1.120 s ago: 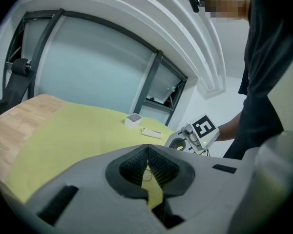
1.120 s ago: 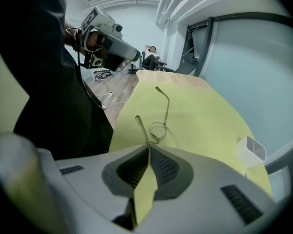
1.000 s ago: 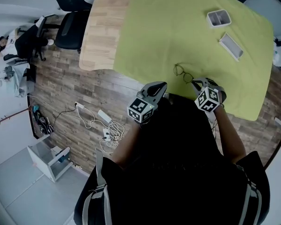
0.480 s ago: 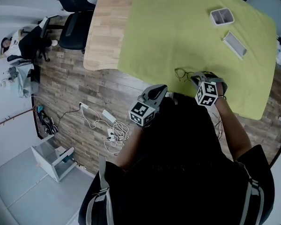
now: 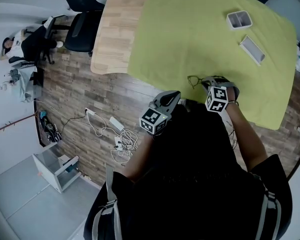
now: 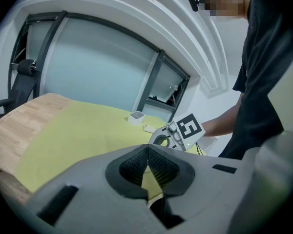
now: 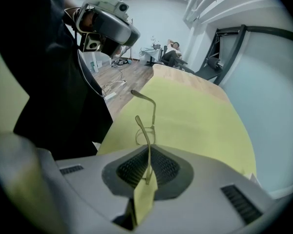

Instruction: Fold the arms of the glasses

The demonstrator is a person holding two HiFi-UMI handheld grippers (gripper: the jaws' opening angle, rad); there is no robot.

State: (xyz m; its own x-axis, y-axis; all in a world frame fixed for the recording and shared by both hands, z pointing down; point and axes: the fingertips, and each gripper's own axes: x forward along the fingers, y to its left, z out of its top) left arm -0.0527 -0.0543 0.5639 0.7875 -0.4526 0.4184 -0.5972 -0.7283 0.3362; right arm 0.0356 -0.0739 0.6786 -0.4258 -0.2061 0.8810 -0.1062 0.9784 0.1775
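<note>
Yellow-green cloth covers the wooden table; thin wire-framed glasses sit near its front edge. I see my right gripper pinching one temple arm, while my left gripper hangs pressed together, empty.

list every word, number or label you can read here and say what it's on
No readable words or numbers anywhere.
Cubes on the left gripper and right gripper: black-and-white square markers, patterns only, not letters.
On the glasses, no brand mark can be made out.
The white tray and flat white box show no print.
</note>
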